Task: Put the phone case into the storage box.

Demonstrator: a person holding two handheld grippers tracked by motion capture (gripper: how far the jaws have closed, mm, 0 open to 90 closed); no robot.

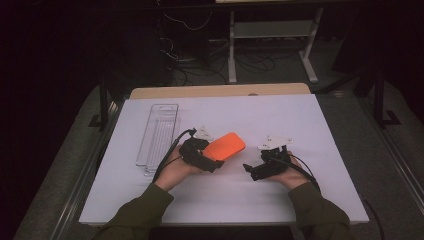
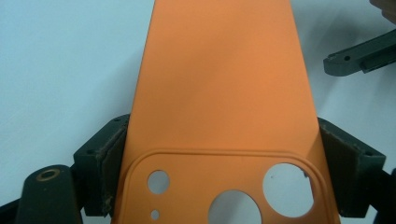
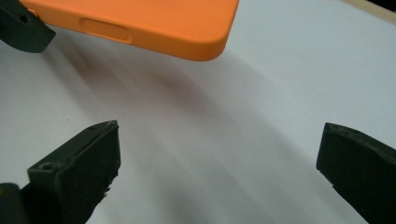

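My left gripper (image 2: 219, 172) pinches the orange phone case (image 2: 219, 93) by both long edges (camera-cutout end), lifted above the white table (image 1: 280, 120). My right gripper (image 3: 219, 168) stands wide apart, holding nothing.

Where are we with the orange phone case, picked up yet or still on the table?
Done: the left gripper is shut on the orange phone case at its camera-cutout end. In hand: the case appears lifted, casting a shadow beneath. Left: the right gripper is open and empty beside it; the clear tray holds nothing.
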